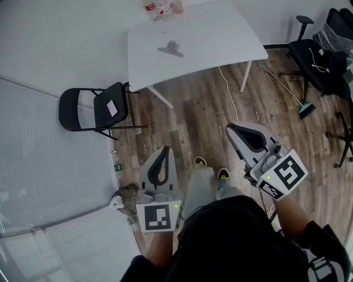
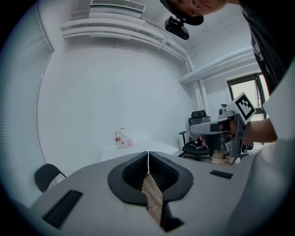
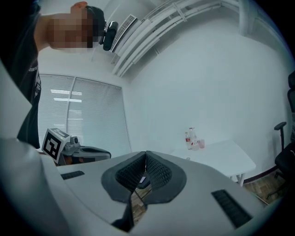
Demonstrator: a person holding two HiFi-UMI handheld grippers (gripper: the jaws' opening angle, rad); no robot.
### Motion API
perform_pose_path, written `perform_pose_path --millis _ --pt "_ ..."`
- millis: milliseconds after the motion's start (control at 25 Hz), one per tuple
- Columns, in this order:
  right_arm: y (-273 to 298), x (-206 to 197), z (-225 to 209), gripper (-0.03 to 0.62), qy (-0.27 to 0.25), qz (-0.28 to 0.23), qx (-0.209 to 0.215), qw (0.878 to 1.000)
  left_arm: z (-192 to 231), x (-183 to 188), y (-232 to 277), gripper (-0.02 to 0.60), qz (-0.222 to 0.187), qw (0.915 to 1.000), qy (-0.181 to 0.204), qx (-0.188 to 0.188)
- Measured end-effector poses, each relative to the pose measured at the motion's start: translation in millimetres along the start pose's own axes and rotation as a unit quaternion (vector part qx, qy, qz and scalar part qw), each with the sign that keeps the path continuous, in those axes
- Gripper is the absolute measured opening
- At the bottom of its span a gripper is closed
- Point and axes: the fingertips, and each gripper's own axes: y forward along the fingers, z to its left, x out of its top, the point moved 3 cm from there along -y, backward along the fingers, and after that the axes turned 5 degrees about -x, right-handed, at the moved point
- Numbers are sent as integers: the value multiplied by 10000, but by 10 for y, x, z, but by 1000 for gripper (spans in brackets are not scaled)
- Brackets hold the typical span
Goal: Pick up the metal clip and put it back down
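Folding chair (image 1: 94,110): one, black, on the wood floor ahead and to the left of the left gripper (image 1: 164,151).

Left gripper: jaws closed together, nothing between them.

Table (image 1: 220,38): one, white, well ahead of both grippers.

Metal clip (image 1: 171,48): one, lying on the tabletop, apart from both grippers. It is well ahead of the left gripper's tip and slightly to its right, and ahead and to the left of the right gripper (image 1: 234,131). Its long axis, the broad grey body, runs roughly left to right in the head view. The rounded handle end points toward the table's far edge. It is too small for finer detail.

Bottles (image 1: 160,8): a small cluster at the table's far edge beyond the clip; the count is uncertain.

Right gripper: jaws closed together, empty.

Office chair (image 1: 309,55): one, black, ahead and to the right of the right gripper.
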Motion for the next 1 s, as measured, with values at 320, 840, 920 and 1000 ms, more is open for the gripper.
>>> perform_pose_path --millis 320,840,920,1000 --pt "326 104 -223 18 -73 -53 -110 9999 249 92 330 22 -31 9999 72 -99" --pt "1241 131 -743 18 -197 201 -146 9995 802 198 1228 23 32 9994 -39 -356" --pt "1397 149 -798 18 -211 231 -158 9994 925 206 1342 23 33 9993 -61 -370" --pt "1550 176 -843 18 -231 242 -168 9993 1049 211 1447 22 40 9992 -90 -390"
